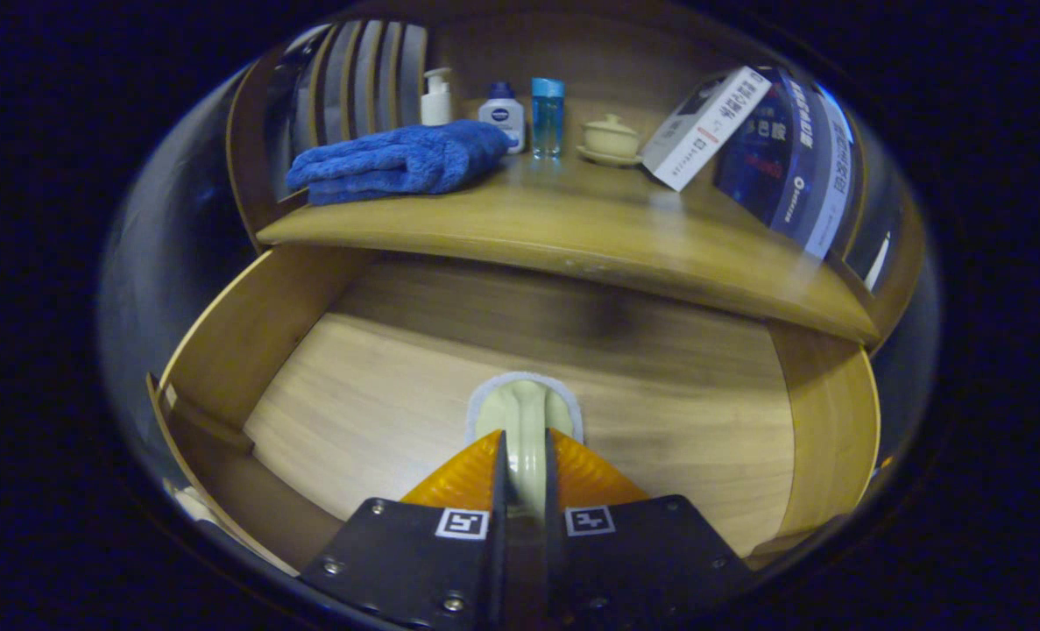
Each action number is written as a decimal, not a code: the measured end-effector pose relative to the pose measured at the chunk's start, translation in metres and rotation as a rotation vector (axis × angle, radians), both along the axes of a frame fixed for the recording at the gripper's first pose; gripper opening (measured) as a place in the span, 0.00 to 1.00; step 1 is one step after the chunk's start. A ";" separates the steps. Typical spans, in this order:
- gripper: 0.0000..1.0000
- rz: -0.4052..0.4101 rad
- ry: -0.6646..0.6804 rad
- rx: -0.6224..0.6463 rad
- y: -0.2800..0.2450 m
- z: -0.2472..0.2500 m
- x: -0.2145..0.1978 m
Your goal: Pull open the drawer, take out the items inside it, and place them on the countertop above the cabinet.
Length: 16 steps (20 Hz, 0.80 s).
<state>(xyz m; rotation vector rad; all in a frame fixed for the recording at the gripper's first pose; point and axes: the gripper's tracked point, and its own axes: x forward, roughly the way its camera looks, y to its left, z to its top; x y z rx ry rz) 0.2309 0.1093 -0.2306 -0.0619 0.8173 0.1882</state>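
Note:
The wooden drawer [248, 333] stands pulled out below the countertop [590, 232]. My gripper [524, 443] is shut on a pale green brush [527, 407] by its handle, both fingers pressing its sides. The brush's rounded head, rimmed with white fluff, sticks out just ahead of the fingertips, over the drawer's bare wooden floor [379, 394]. I cannot tell whether the brush rests on that floor or hangs just above it.
On the countertop lie a folded blue towel [406, 162], a white pump bottle [436, 98], a white bottle with a blue cap [502, 114], a clear blue bottle [547, 118], a lidded cup on a saucer [610, 140], and a leaning white box [705, 127] with blue packages [791, 158].

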 end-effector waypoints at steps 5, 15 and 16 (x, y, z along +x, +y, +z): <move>0.11 -0.008 -0.059 0.001 -0.002 0.005 0.004; 0.11 -0.007 -0.168 0.189 0.016 0.054 0.005; 0.11 0.005 -0.186 0.199 0.018 0.066 0.006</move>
